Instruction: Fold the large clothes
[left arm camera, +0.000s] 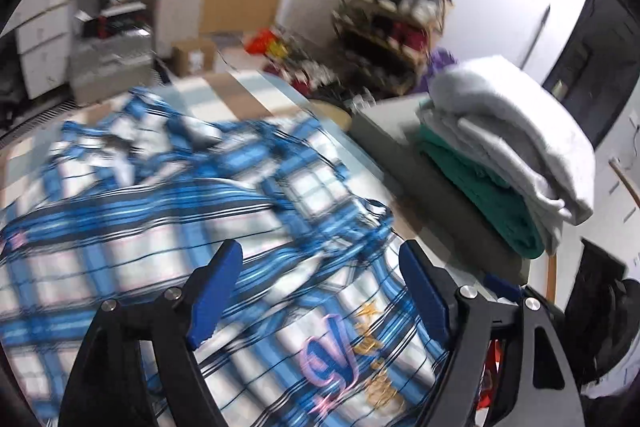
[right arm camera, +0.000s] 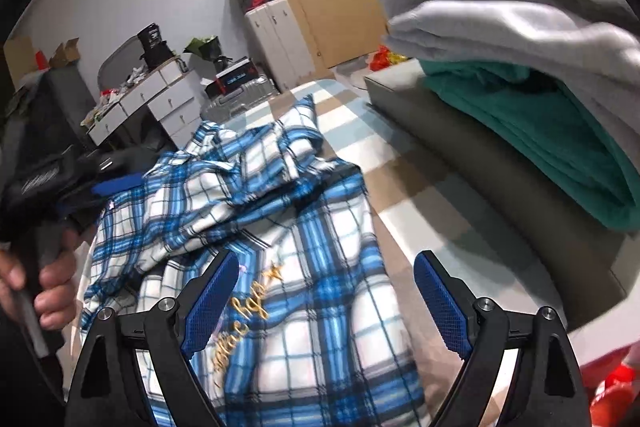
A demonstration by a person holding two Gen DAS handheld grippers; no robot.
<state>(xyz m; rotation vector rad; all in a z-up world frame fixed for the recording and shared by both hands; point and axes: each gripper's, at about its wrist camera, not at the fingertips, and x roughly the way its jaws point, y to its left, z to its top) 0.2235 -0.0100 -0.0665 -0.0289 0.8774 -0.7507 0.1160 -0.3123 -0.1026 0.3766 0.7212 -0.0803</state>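
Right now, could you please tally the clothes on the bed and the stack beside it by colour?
Blue and white plaid: 1, the shirt spread crumpled on the bed.
Grey: 1 folded garment on top of the stack, though it may be more than one piece.
Green: 1 folded garment under the grey.
Total: 3 at least.

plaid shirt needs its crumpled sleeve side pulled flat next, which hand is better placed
Left, probably. In the right wrist view the left gripper sits right beside the bunched sleeve of the plaid shirt, jaws open. The right gripper hangs open over the smoother embroidered panel.
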